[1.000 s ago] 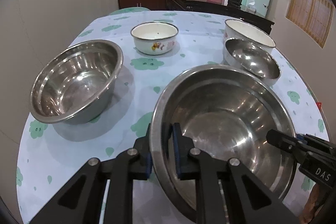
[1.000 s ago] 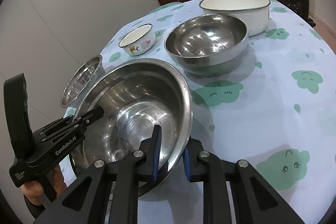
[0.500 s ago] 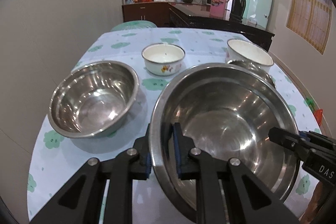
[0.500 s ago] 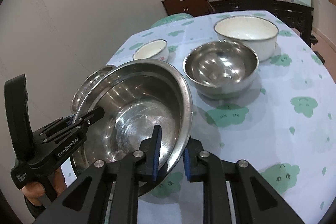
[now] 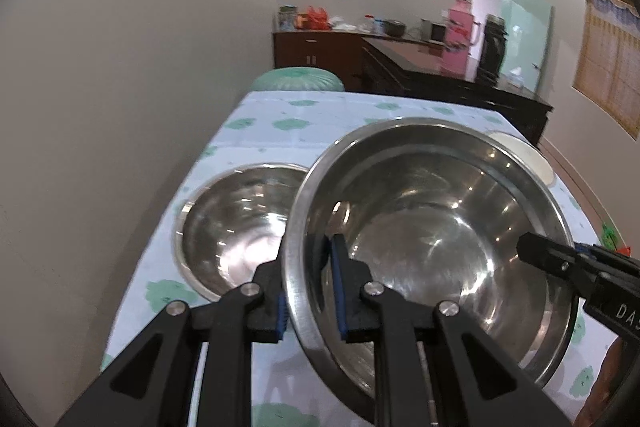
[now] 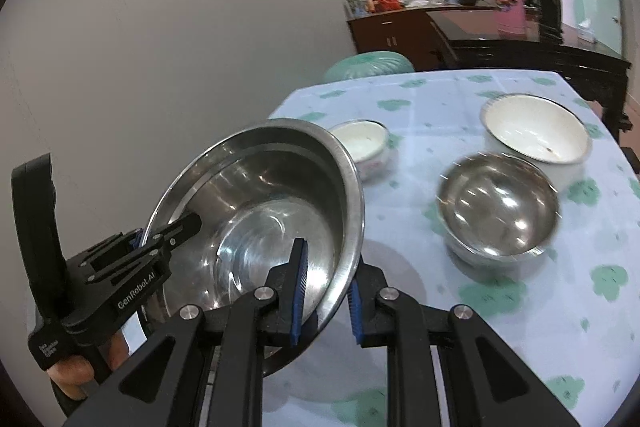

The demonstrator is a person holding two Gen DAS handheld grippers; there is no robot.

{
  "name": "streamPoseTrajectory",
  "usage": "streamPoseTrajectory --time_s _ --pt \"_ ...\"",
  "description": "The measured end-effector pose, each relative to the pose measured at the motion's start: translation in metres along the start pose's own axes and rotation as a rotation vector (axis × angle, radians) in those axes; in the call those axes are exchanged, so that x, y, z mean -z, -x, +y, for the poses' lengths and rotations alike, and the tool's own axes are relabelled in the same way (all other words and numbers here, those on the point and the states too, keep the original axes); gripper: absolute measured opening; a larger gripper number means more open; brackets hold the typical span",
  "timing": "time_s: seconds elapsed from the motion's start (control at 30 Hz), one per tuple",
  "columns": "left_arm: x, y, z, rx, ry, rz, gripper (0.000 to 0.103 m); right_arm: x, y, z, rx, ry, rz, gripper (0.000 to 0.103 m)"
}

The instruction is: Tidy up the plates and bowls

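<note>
Two grippers carry one big steel bowl (image 5: 432, 227): left gripper (image 5: 310, 291) clamps the near-left rim, right gripper (image 6: 326, 297) clamps the opposite rim, each w/ one pad inside & one outside the wall. Bowl hangs tilted above the table (image 6: 520, 327), over & partly hiding the 2nd steel bowl (image 5: 240, 227) at left. Likely step: reposition the big bowl for nesting. To do it well, keep both hands level w/ each other, hold the spacing fixed so neither rim slips, & clear the rims below before lowering. Vs. 1 s ago: bowl was resting on the cloth; now it is raised, the table looks farther below, and the small white bowl (image 6: 364, 147) & small steel bowl (image 6: 496, 207) sit well apart from it.
</note>
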State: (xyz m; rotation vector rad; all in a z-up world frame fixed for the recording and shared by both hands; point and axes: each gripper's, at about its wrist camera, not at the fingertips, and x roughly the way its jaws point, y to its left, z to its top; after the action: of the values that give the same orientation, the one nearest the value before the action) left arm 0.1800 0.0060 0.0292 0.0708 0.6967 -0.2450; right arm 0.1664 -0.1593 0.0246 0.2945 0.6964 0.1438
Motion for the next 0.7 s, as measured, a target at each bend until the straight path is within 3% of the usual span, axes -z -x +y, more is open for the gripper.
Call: streamPoseTrajectory --time_s 0.43,0.7 --pt "-0.018 -0.024 0.061 -0.103 0.101 -0.016 0.015 -0.028 -0.069 0.046 -0.107 0.01 0.023 0.02" --pt "-0.016 -0.051 0.083 -0.119 0.146 0.024 0.015 -0.033 -0.103 0.061 -0.093 0.031 0.057 0.02"
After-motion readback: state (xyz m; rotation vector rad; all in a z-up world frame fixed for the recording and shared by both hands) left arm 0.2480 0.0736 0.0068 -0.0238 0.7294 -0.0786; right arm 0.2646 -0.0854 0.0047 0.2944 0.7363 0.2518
